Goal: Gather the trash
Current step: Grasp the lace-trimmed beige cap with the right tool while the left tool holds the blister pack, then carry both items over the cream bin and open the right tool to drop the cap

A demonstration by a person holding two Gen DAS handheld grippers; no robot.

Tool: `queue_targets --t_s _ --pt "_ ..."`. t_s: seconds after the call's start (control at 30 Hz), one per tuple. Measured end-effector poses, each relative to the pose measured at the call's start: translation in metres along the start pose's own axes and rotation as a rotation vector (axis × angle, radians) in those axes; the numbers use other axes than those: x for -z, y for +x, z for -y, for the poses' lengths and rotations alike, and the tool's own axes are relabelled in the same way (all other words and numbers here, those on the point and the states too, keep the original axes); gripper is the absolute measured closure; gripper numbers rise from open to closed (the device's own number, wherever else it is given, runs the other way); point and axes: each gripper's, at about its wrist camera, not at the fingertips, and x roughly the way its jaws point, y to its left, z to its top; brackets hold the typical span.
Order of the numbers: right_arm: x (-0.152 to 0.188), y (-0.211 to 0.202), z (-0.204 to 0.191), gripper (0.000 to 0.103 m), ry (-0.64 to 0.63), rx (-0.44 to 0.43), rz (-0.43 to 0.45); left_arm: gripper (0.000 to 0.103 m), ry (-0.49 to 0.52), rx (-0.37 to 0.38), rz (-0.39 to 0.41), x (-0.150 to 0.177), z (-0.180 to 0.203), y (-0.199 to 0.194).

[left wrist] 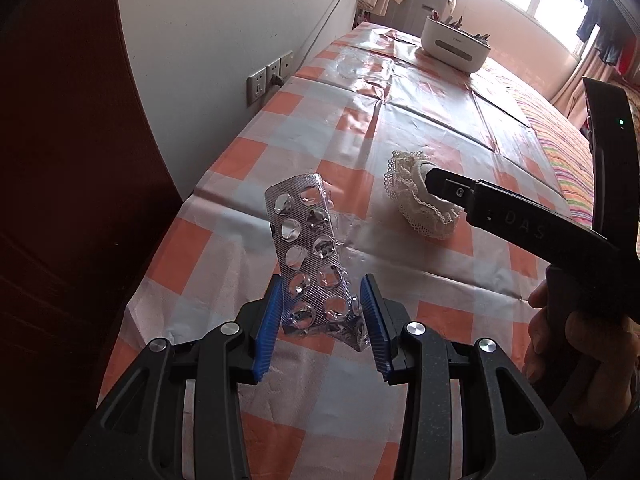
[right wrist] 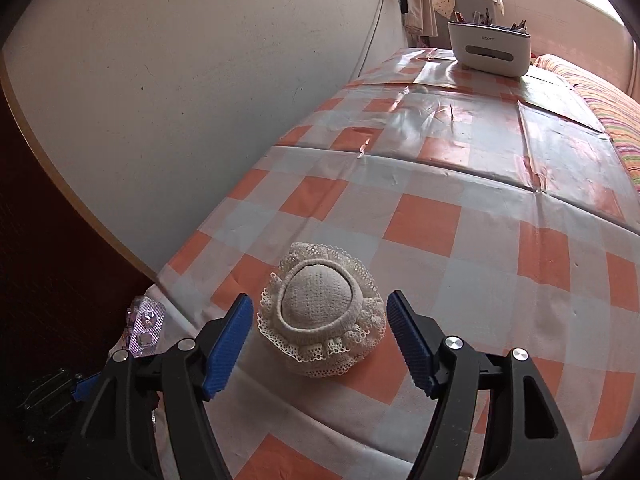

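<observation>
My left gripper (left wrist: 322, 294) is shut on the lower end of an empty silver pill blister pack (left wrist: 310, 248), which stands up tilted above the checked tablecloth (left wrist: 400, 128). The pack also shows at the lower left of the right wrist view (right wrist: 146, 330). A cream lace-trimmed knitted cover (right wrist: 322, 314) sits on the cloth. My right gripper (right wrist: 320, 320) is open, with one blue finger on each side of the cover and not touching it. In the left wrist view the right gripper's finger (left wrist: 444, 184) reaches over the cover (left wrist: 416, 204).
A white organizer box (right wrist: 490, 50) with pens stands at the table's far end. A wall (left wrist: 224, 32) with sockets (left wrist: 270, 76) runs along the left. A striped bed cover (left wrist: 568, 168) lies to the right. A dark wooden panel (left wrist: 60, 200) is at the left.
</observation>
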Motion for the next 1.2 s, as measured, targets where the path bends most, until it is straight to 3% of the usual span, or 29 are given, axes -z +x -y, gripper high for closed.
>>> queue_targets --t_s 0.2,0.27,0.33,0.67,0.9,1.2 --pt "-0.006 0.037 0.003 0.036 0.041 0.01 -0.075 0.064 -0.013 0.021 0.021 -0.002 -0.005 -0.008" --pt "-0.002 0.035 0.005 0.05 0.041 0.002 -0.067 0.064 -0.015 0.032 0.025 0.0 -0.005 -0.011" --pt "0.004 0.026 0.006 0.053 0.018 0.016 -0.052 0.064 -0.009 0.035 0.034 0.0 -0.004 -0.014" --pt "0.073 -0.093 0.05 0.054 0.076 -0.017 0.089 0.064 0.002 0.106 0.106 0.002 0.005 -0.032" --pt "0.136 -0.164 0.079 0.054 0.103 0.101 0.217 0.064 0.077 0.206 0.115 0.01 0.049 -0.037" --pt "0.186 -0.225 0.111 0.054 0.151 0.271 0.369 0.064 0.243 0.329 0.127 0.035 0.127 -0.049"
